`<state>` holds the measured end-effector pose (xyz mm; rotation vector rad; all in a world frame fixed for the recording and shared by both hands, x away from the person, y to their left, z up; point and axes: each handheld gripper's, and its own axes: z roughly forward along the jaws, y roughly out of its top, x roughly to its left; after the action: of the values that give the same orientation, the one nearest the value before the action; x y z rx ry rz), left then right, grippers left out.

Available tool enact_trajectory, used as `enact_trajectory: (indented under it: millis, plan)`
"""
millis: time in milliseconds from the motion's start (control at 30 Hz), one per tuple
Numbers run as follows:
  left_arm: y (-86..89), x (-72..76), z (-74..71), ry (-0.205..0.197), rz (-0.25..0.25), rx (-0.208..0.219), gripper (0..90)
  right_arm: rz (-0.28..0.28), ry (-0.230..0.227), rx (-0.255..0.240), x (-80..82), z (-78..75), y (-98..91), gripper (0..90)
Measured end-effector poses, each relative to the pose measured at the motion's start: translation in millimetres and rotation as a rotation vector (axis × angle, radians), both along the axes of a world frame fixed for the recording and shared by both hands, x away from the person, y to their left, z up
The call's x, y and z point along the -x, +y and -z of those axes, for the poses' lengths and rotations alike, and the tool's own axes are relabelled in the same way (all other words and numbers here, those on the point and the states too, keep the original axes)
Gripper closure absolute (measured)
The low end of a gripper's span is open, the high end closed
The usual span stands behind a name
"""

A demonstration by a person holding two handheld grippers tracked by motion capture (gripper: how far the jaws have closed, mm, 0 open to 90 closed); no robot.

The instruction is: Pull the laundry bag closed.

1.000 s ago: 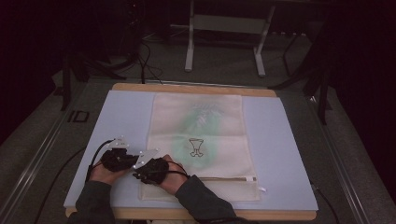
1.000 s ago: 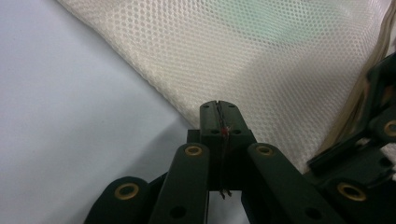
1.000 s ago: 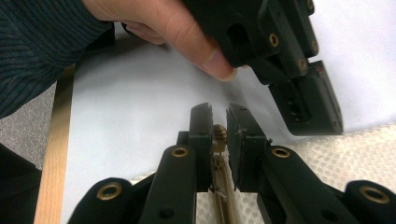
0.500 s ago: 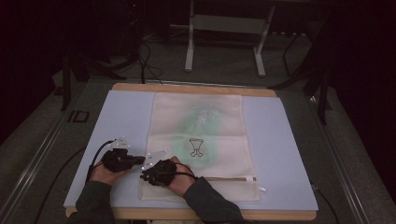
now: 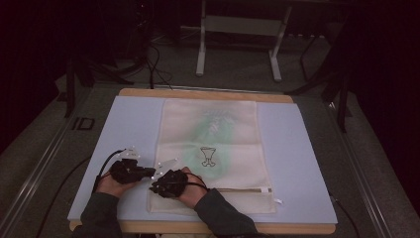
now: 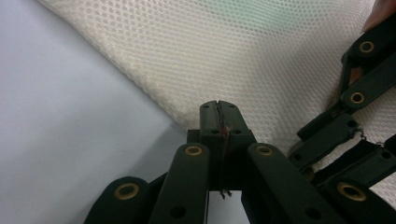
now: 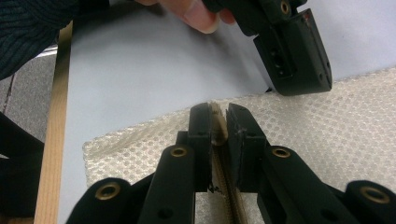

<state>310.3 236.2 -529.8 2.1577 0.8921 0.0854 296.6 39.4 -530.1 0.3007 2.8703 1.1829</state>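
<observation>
A white mesh bag (image 5: 213,134) with a faint green print and a small dark emblem lies flat on the pale blue mat (image 5: 307,163). Its zipper (image 5: 237,190) runs along the near edge. Both grippers meet at the bag's near left corner. My left gripper (image 5: 150,173) (image 6: 218,108) is shut on the mesh edge (image 6: 187,112), jaws pressed together. My right gripper (image 5: 154,187) (image 7: 218,122) is shut on the zipper's left end (image 7: 215,119), with the tape running back between its jaws. In the right gripper view the left gripper (image 7: 292,56) sits just beyond, touching the bag's edge.
The mat covers a wooden table (image 5: 208,94) whose front edge (image 7: 55,140) lies close to my hands. A metal stand (image 5: 237,29) and dark cables (image 5: 153,64) are on the floor behind. The zipper pull (image 5: 266,190) rests towards the bag's right side.
My right hand has shifted slightly to the right along the bag's near edge. The left hand has barely moved, and the bag lies as before.
</observation>
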Motion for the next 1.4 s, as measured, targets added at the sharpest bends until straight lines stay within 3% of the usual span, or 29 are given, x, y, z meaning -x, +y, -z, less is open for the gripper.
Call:
enact_trajectory:
  millis: [267,733,833,933,1067,1400]
  plan:
    - [-3.7,0.7,0.8,0.014,0.030,-0.005,89.7,0.000,-0.002,0.002,0.2,1.9,2.3,81.1]
    - [-12.6,9.0,-1.1,0.021,0.068,-0.092,89.7,0.006,-0.012,-0.011,1.8,4.7,-0.3,81.3]
    - [-13.2,9.0,-1.7,0.029,0.062,-0.101,89.8,0.008,-0.023,-0.010,3.0,4.9,-0.1,81.3]
    - [-16.5,8.1,-4.2,0.036,0.068,-0.135,89.9,0.003,-0.041,-0.003,3.8,4.5,0.3,81.4]
    - [-15.7,6.7,-4.4,0.054,0.066,-0.132,90.0,0.000,-0.046,0.002,4.9,3.8,-0.5,81.8]
    - [-14.9,6.3,-3.9,0.056,0.069,-0.129,90.0,0.000,-0.044,0.007,4.6,3.1,-5.6,82.0]
